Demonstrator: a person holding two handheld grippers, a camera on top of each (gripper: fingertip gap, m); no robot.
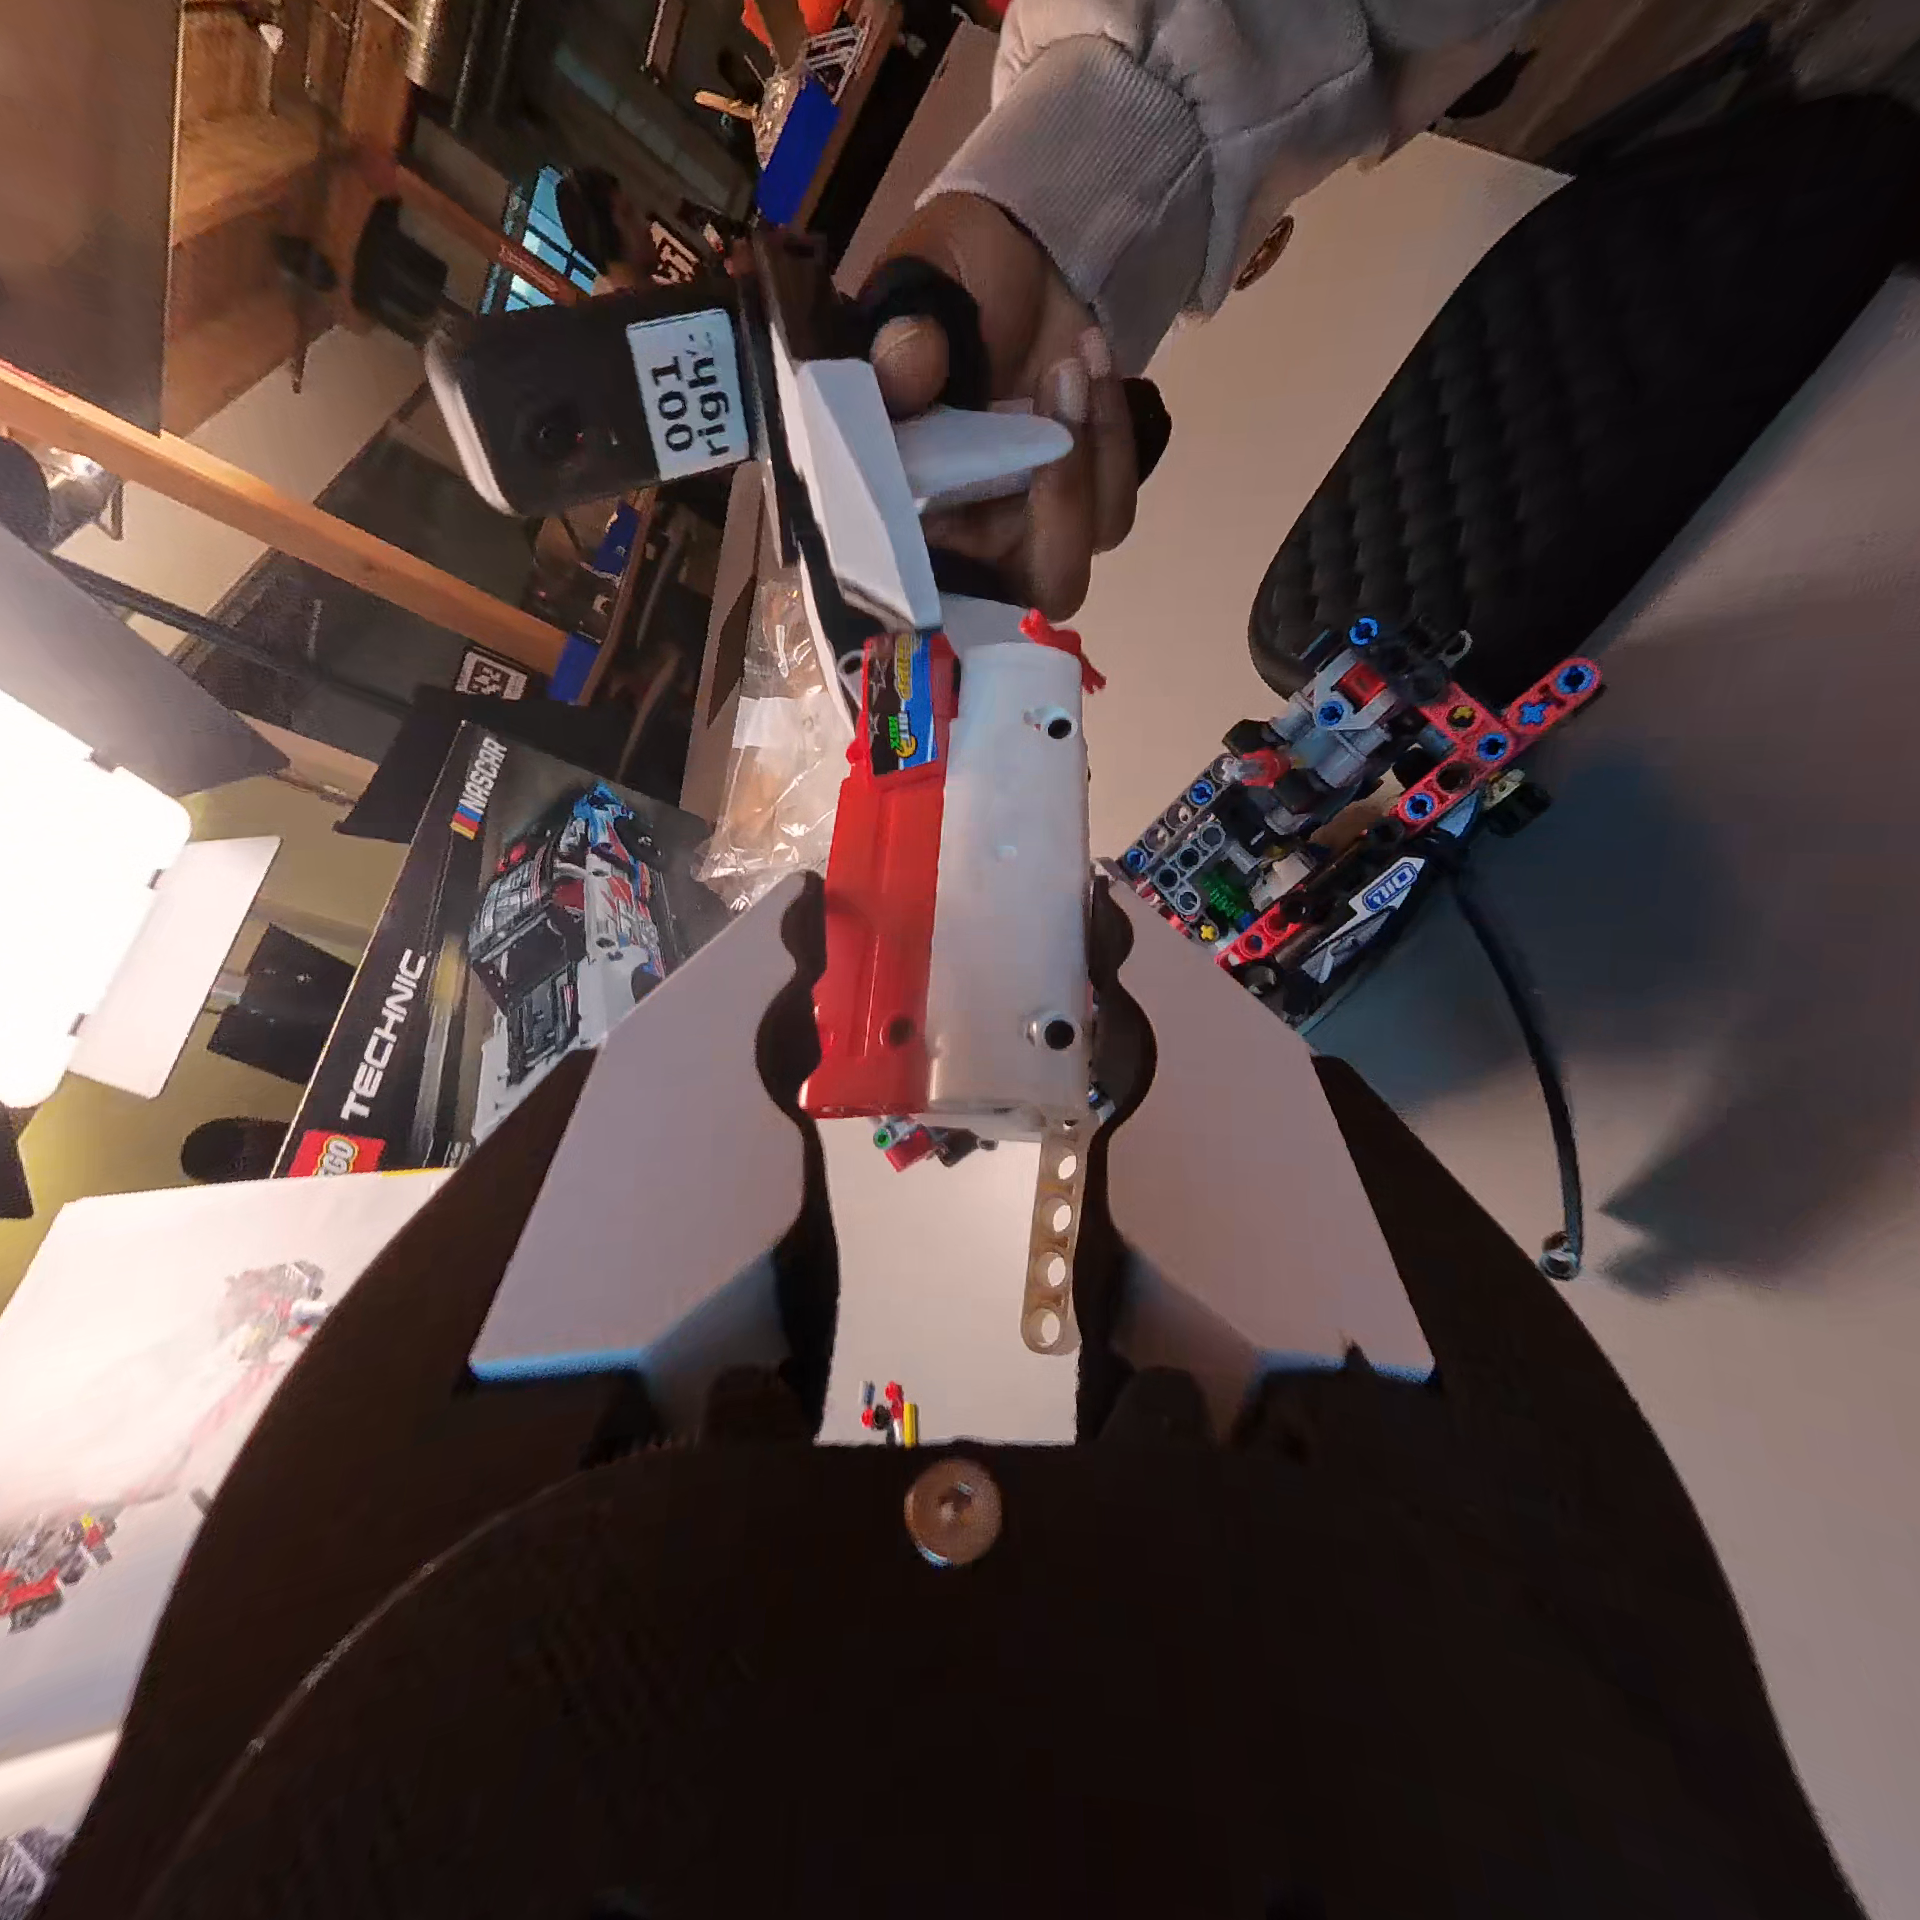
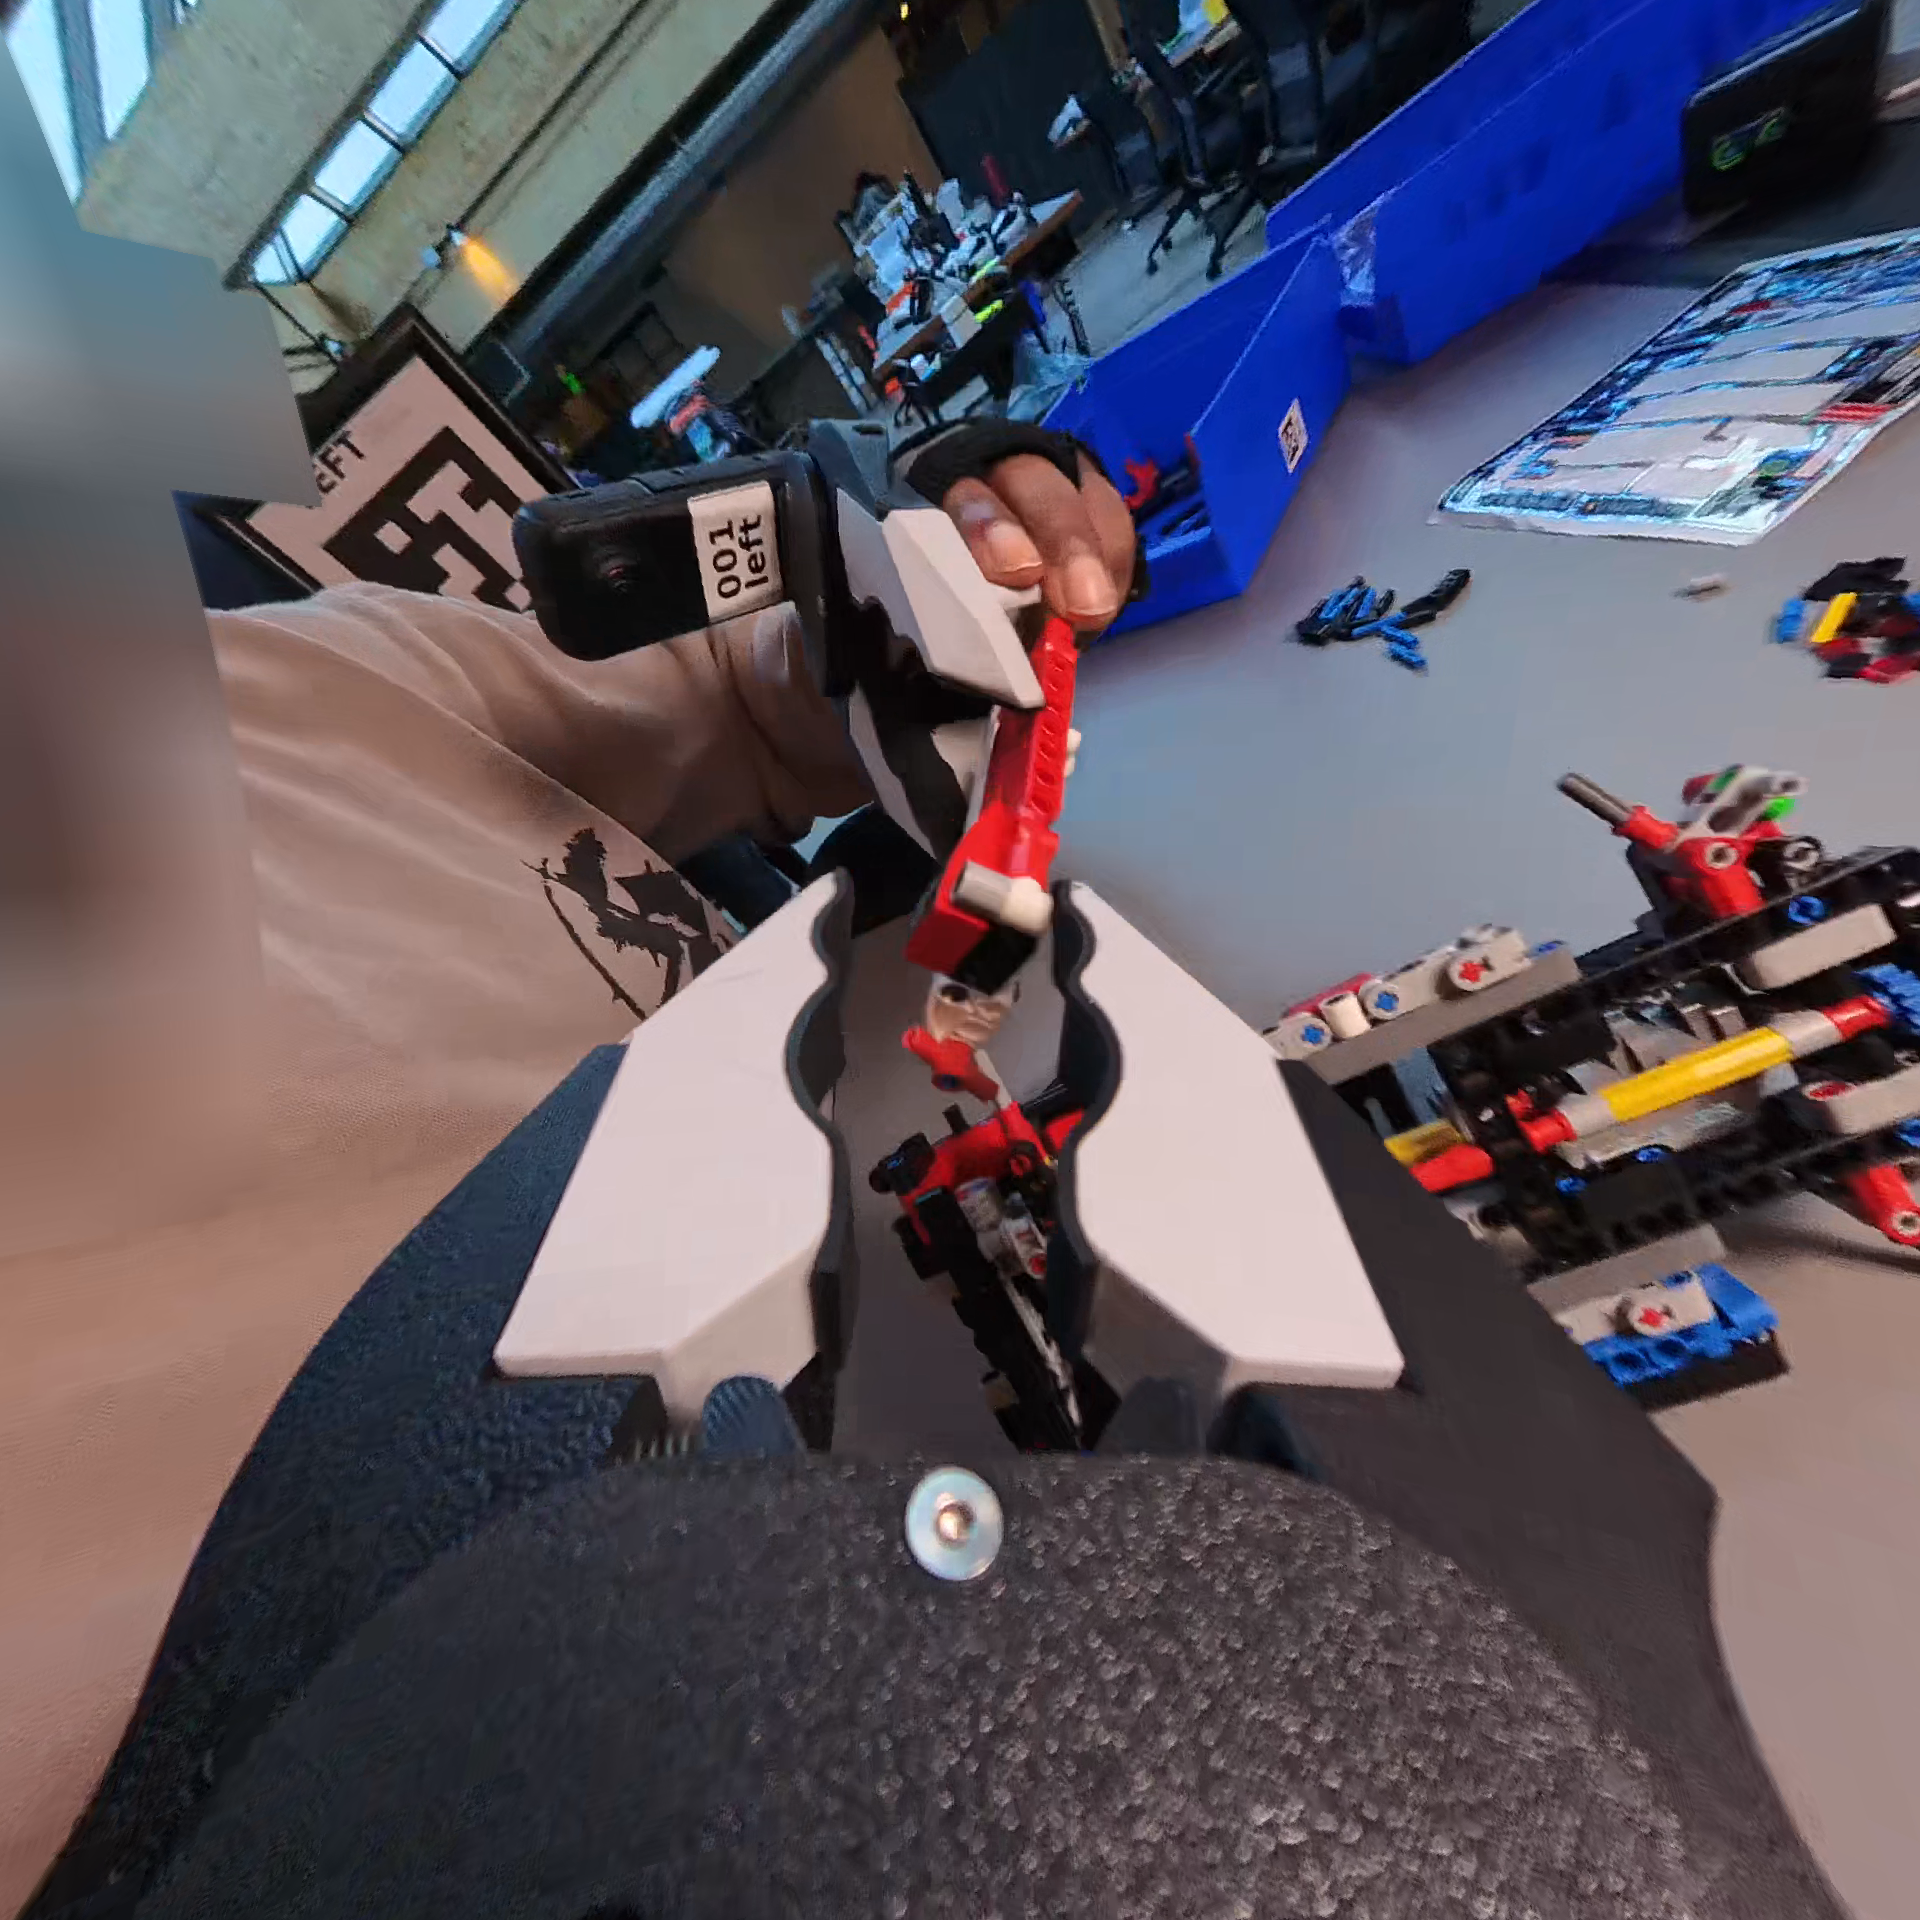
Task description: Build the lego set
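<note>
We hold the red and white body panel (image 1: 956,894) up in the air between our two grippers. Our left gripper (image 1: 951,925) pinches its near end, one finger on the red side and one on the white side. Our right gripper (image 2: 951,914) sits at the panel's (image 2: 1003,821) other end; one finger touches it, but we cannot tell if the jaws are squeezing it. Beside the panel, down on the gray table (image 2: 1299,748), sits the half-built car frame (image 2: 1662,1101). Past the panel stands the set box (image 1: 488,966), and little loose bricks (image 2: 1371,618) lie on the table behind the frame.
</note>
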